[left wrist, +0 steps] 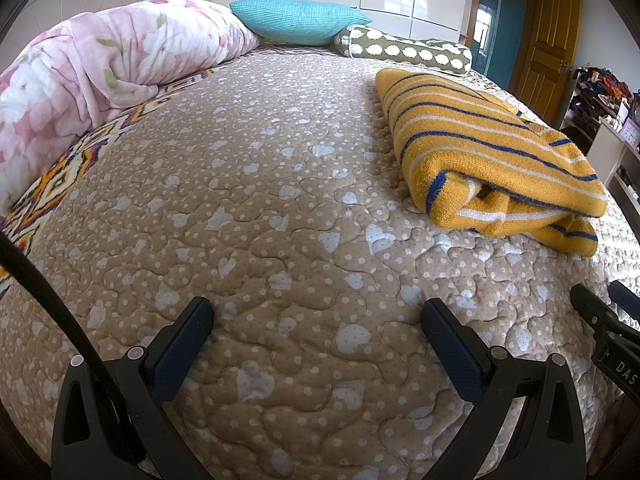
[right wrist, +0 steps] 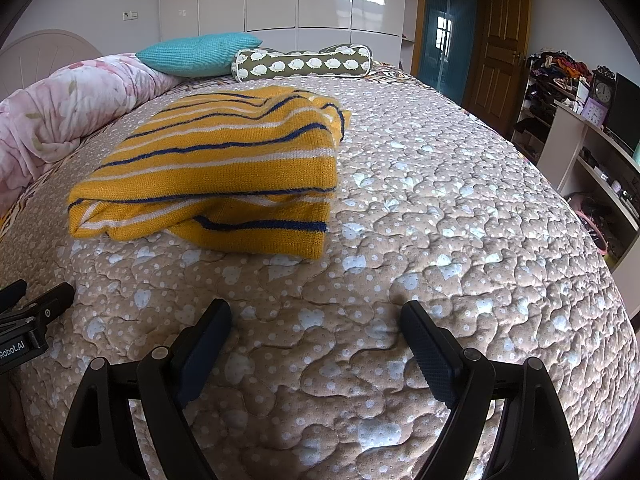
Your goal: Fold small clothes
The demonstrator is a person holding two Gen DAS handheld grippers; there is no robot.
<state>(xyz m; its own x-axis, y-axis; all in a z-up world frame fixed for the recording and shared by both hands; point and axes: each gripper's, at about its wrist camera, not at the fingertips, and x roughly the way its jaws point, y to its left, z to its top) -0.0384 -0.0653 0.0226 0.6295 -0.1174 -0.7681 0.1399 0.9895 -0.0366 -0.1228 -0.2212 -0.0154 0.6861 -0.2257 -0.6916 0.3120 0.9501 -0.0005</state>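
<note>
- Nearest in the left wrist view, the left gripper hangs over the quilted bedspread, its jaws released and spread wide with only bare quilt between the fingers.
- In the right wrist view, the right gripper sits the same way: jaws released, wide apart, nothing between them, pointing down at the tan bedspread with its pale hearts and dots.
- Each gripper shows at the edge of the other's view, so the two are side by side near the bed's near edge.
- Beyond them, apart from both grippers, lies the folded sweater, mustard yellow with dark blue and white stripes. It rests flat on the bedspread in several layers, folded edge toward the cameras, one lower layer sticking out at the near right corner.
- From the left gripper the sweater is ahead and to the right; from the right gripper it is ahead and to the left.
- Along the left side of the bed a pink floral comforter is bunched up.
- At the far end lie a teal pillow and, just right of it, a green bolster cushion with a pale pattern.
- Farthest back stand white wardrobe doors and, to the right, a wooden door.
</note>
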